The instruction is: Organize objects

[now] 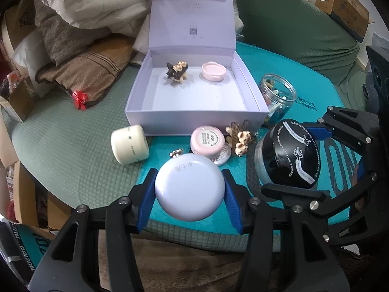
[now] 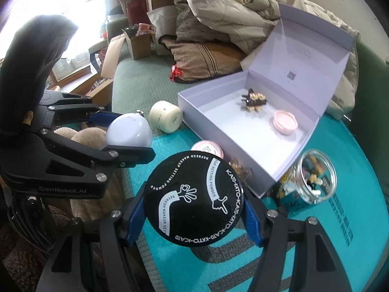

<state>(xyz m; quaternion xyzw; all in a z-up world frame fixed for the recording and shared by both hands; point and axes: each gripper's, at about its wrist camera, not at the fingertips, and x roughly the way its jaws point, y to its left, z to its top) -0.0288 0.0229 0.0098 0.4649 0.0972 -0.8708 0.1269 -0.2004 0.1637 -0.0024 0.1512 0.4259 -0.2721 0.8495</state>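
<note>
The lavender box (image 1: 194,112) is sitting open on the teal mat (image 1: 304,77), its lid standing upright behind it. Inside, 2 things are lying near the back wall: a dark hair clip with cream flowers (image 1: 177,71) on the left and a pink lid (image 1: 213,71) on the right, a little apart from each other.

The left gripper (image 1: 189,189) is clamping a pale lilac round compact (image 1: 189,186) between its blue pads (image 1: 147,199), holding it above the near edge of the mat. The right gripper (image 2: 194,199) is gripping a black-lidded powder jar (image 2: 194,198), its jaws pressing on both sides of the lid; white lettering is ringing the lid's top. In the left wrist view this jar (image 1: 289,155) is showing to the right of the compact, with its clear body below the black lid.

In front of the box, a cream jar (image 1: 129,147) is lying on its side on the green cover, a pink jar (image 1: 208,143) is resting upside down on the mat, and a second flowered hair clip (image 1: 240,138) is lying just beside it. A clear jar of small items (image 1: 278,95) is standing next to the box's right wall. A brown striped cushion (image 1: 92,68) and crumpled bedding (image 1: 97,0) are lying behind on the left.
</note>
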